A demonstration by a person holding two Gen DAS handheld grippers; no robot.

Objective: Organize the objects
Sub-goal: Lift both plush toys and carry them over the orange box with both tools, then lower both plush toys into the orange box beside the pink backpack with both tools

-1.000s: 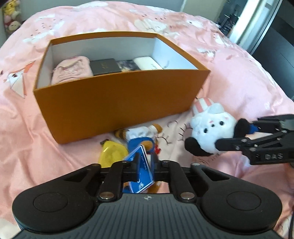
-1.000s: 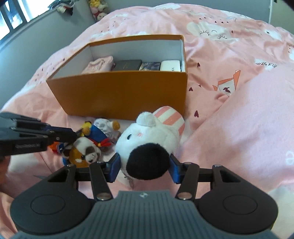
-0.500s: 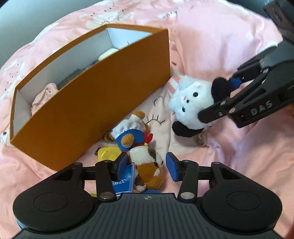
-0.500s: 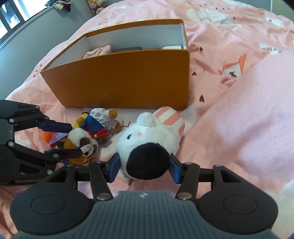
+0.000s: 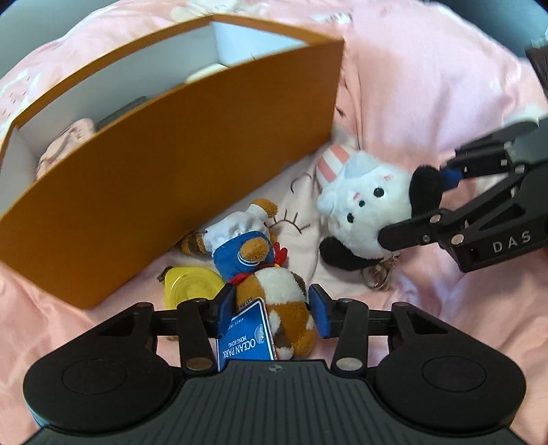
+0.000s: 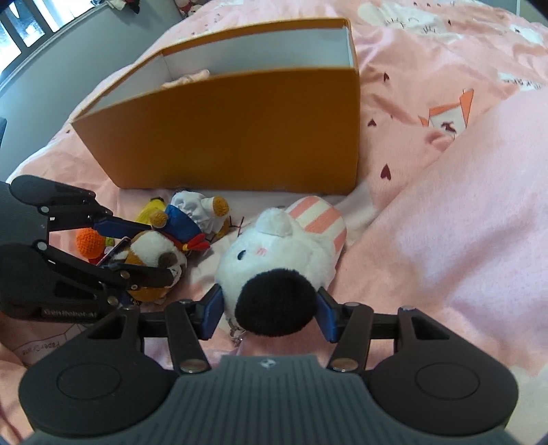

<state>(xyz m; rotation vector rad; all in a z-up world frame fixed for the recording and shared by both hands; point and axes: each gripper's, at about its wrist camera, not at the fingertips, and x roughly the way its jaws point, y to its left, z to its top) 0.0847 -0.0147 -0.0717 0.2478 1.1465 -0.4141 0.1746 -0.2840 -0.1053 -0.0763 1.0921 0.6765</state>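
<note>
Reopened since a second ago, left gripper (image 5: 272,306) jaws are closing around the brown plush (image 5: 287,301), seemingly untouched.

A: What's in the bkgd, apart from the stuff being sorted?

B: Pink bedspread (image 6: 445,191) w/ bunny faces, small hearts & an orange-white fox print (image 6: 448,118). It's bunched into a big fold on the right.

A: Anything else?

B: Grey wall (image 6: 68,65) far left, window (image 6: 24,27) at the top-left corner. Plush toys (image 6: 186,4) at the far edge, blurry.
</note>
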